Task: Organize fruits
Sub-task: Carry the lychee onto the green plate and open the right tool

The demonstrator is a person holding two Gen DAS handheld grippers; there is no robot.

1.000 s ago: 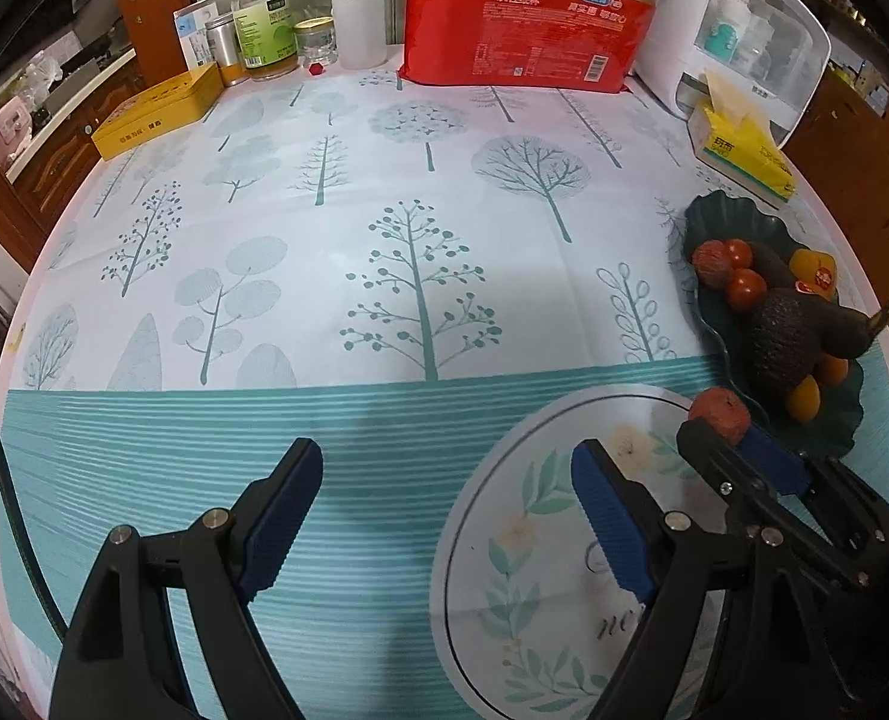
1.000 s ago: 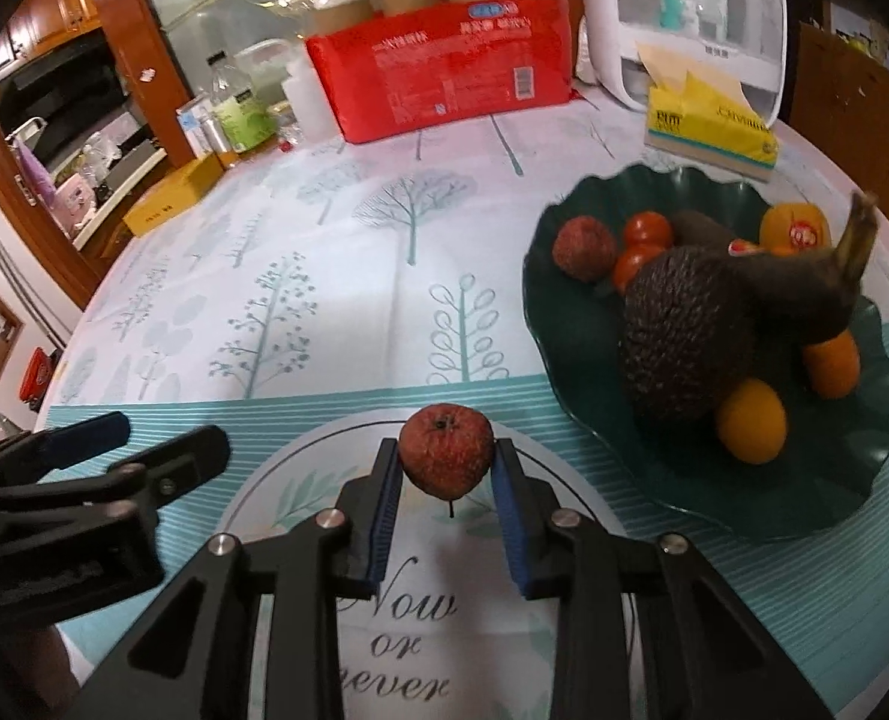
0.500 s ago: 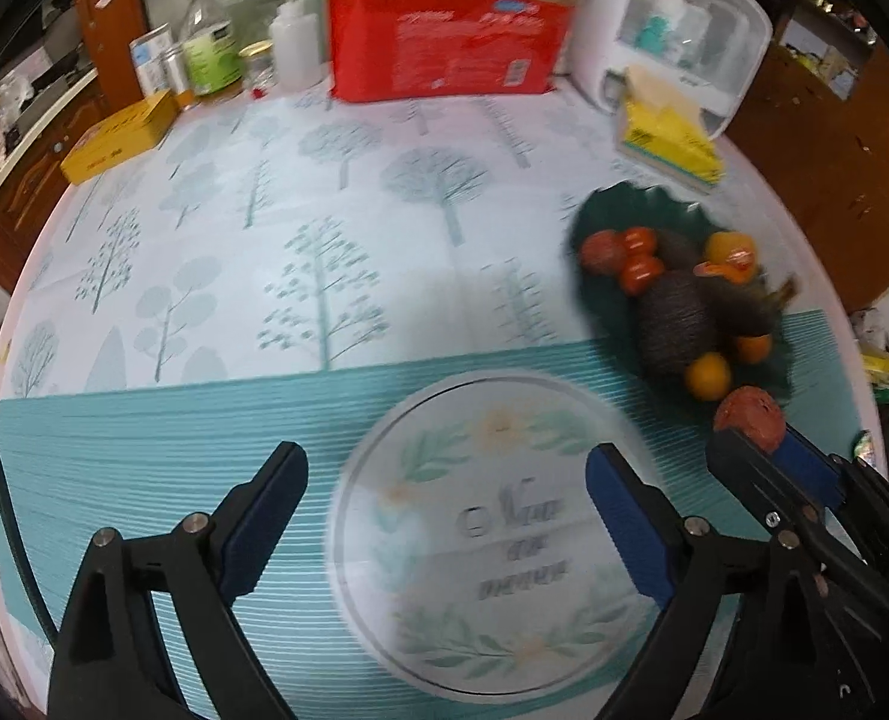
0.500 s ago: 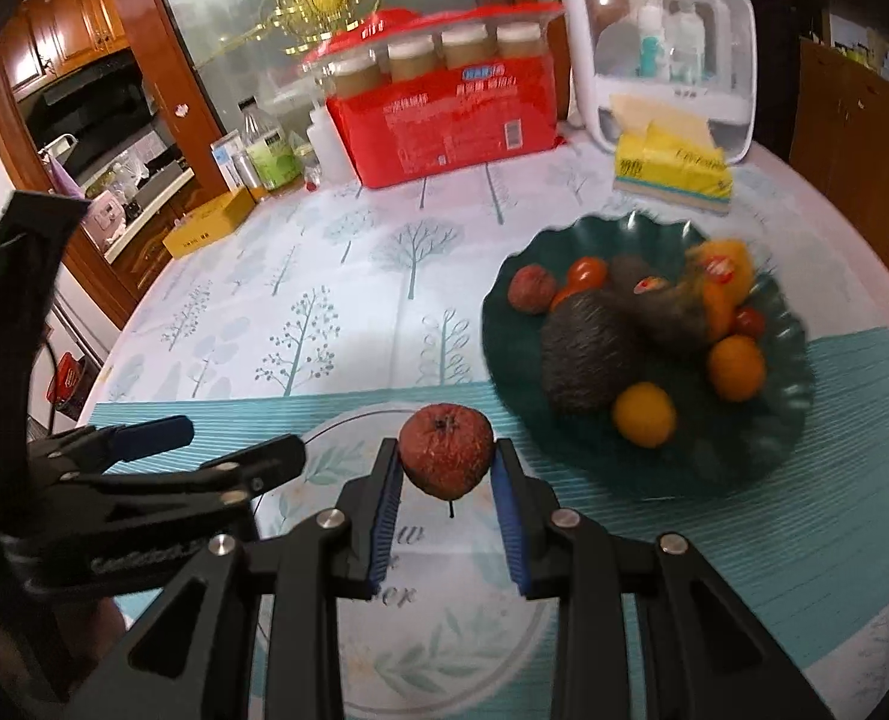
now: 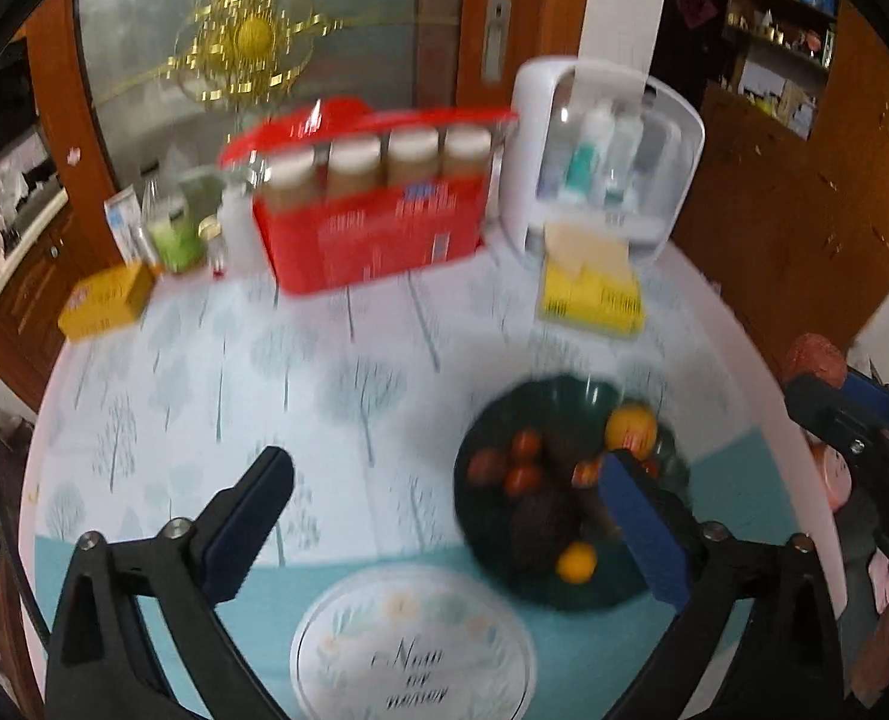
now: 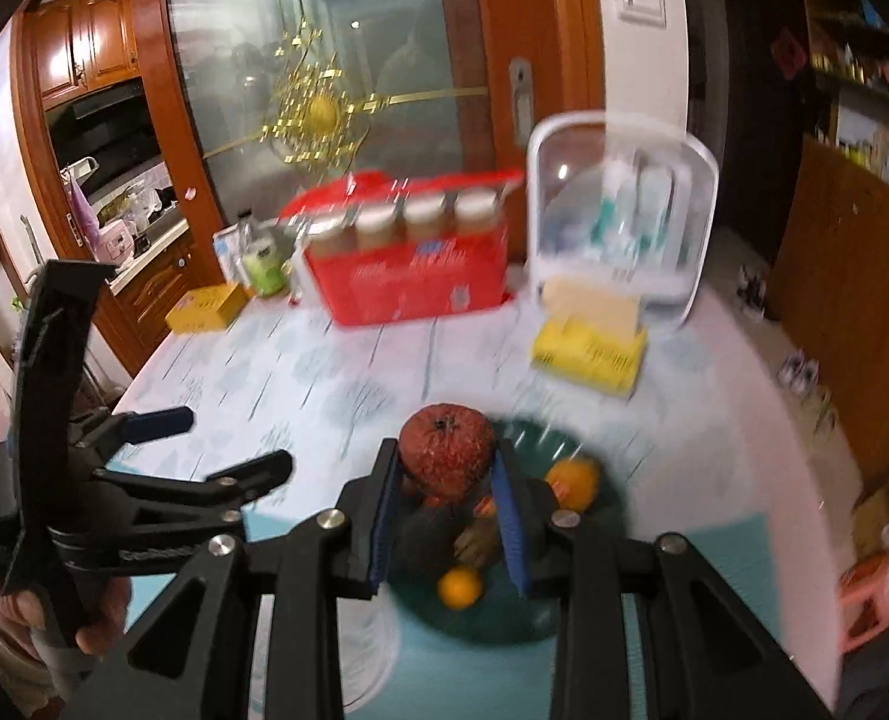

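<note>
Dark green plate [image 5: 474, 516] on the tree-printed surface [image 5: 336, 372] holds about eight blurred fruits; the left claw [image 5: 444, 516], tilted down above it, has just been opening and is empty. Right wrist view: the right claw [image 6: 447, 516] clamps one red rough-skinned fruit [image 6: 447, 456] above the plate, and only here a hand [image 6: 18, 606] shows.
</note>
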